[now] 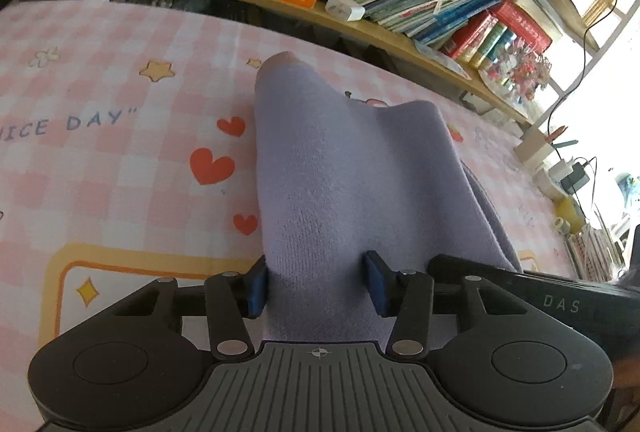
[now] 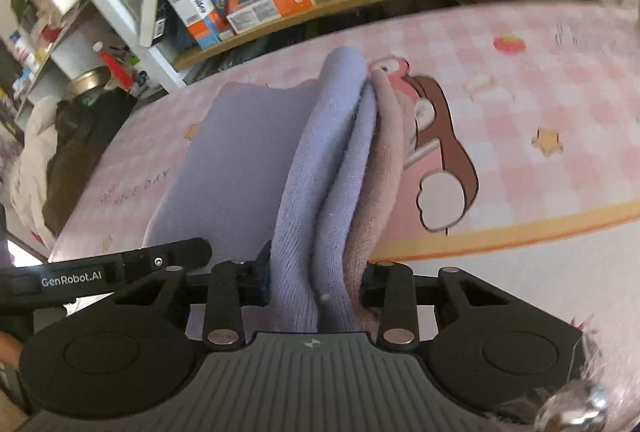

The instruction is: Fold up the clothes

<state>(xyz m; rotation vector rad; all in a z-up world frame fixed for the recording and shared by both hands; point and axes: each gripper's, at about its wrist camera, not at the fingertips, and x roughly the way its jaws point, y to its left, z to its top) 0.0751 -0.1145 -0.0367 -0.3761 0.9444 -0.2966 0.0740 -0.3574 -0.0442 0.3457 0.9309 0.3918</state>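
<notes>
A lavender knit garment lies stretched on the pink checked tablecloth. My left gripper is shut on one edge of it, the cloth bunched between the blue pads. In the right wrist view the same garment shows gathered folds, lavender and dusty pink, with a flat part spread to the left. My right gripper is shut on those folds. The other gripper's black body shows at left beside it.
A wooden shelf packed with books and boxes runs along the table's far edge. A pen holder, chargers and cables stand at the right end. In the right wrist view, clutter and a white frame stand left.
</notes>
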